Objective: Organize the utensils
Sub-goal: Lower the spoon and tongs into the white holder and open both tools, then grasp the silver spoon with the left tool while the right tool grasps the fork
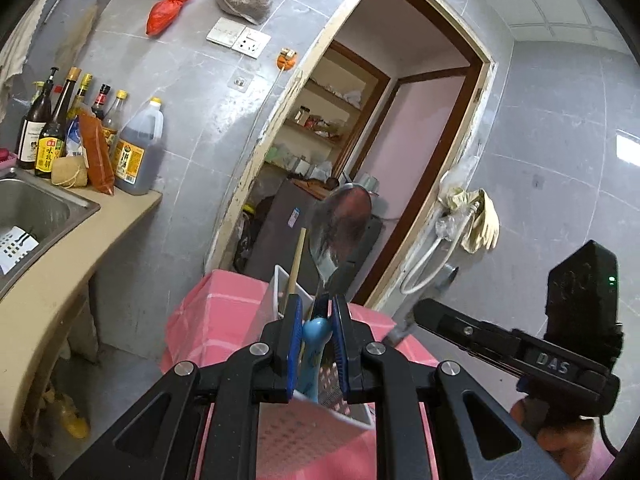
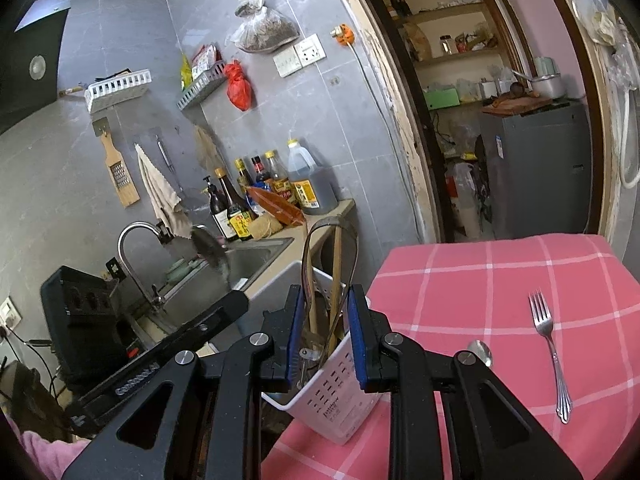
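My left gripper (image 1: 315,304) is shut on the blue handle (image 1: 314,332) of a large metal spoon (image 1: 340,224), bowl up, held above the white perforated utensil holder (image 1: 308,428) on the pink checked cloth. A wooden chopstick (image 1: 297,264) stands in the holder. In the right wrist view the holder (image 2: 336,396) sits between the pads of my right gripper (image 2: 323,308), which is open around its rim; tongs (image 2: 320,248) and chopsticks (image 2: 335,280) stand in it. The spoon's bowl (image 2: 209,251) shows blurred at the left. A fork (image 2: 549,352) and a small spoon (image 2: 480,352) lie on the cloth.
A beige counter (image 1: 60,264) with a steel sink (image 1: 36,208) and several sauce bottles (image 1: 80,136) runs on the left. A doorway (image 1: 360,140) opens behind the table (image 2: 500,280). A tap (image 2: 136,256) stands at the sink.
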The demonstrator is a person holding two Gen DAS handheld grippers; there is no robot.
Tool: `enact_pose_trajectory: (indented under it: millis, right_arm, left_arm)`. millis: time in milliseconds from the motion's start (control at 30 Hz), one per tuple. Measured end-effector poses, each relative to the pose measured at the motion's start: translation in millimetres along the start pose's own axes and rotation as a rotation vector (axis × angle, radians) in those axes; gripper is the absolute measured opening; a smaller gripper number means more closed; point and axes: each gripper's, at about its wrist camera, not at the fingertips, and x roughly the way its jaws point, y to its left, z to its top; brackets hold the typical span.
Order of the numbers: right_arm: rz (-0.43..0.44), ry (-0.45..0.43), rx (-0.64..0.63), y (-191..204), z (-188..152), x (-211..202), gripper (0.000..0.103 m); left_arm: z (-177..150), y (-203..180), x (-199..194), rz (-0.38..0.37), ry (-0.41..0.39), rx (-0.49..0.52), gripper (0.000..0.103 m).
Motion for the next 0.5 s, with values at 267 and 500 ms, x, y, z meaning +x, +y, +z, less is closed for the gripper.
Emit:
enact_pose_trajectory:
  millis: [267,500]
  right_arm:
    - [-0.038,-0.018,0.028,-7.7,10.4,-7.9,0.041]
    - [-0.148,-0.151,-0.012,-19.2,25.9,-58.9,0.078]
  left_arm:
    - [14.9,-16.3,-20.2,0.033,0.026,0.0,0.032]
    - [27.7,-55.9,-26.4,0.112,-0.005,0.052,0.066]
